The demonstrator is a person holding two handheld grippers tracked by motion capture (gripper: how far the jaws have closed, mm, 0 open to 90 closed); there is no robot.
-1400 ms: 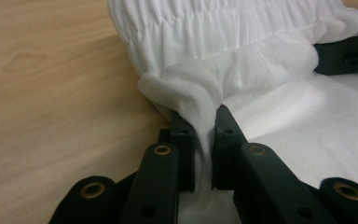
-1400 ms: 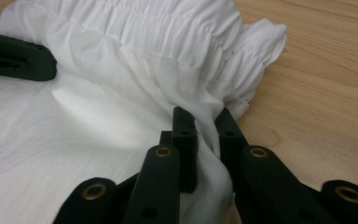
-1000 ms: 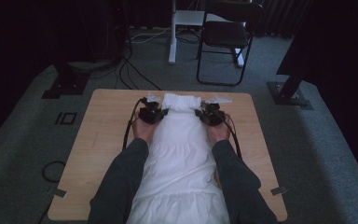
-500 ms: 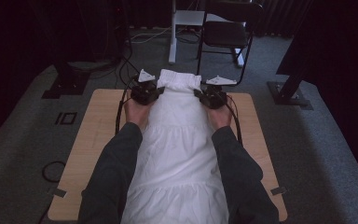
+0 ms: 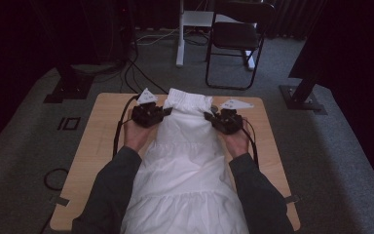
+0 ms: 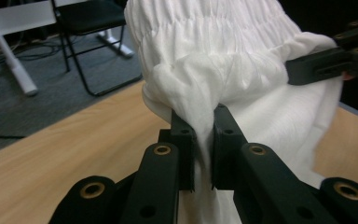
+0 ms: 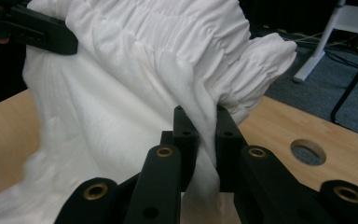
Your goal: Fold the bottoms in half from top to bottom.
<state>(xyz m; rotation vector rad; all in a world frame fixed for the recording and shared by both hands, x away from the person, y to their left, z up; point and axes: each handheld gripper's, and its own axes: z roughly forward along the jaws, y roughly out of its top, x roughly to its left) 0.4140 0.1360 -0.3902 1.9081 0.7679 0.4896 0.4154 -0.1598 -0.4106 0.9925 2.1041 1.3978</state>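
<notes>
The white gathered cotton skirt (image 5: 185,161) lies along the light wooden table (image 5: 92,146), its elastic waistband lifted at the far end. The left gripper (image 6: 204,140) and right gripper (image 7: 204,135) each pinch the waistband's fabric, one at either side

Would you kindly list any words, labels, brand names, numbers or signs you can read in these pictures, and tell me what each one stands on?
None: no readable text.
White garment: plain, no print or tag.
Wooden table: unmarked.
Left tongs and right tongs: plain black, no brand.
Black chair: no label legible.
</notes>
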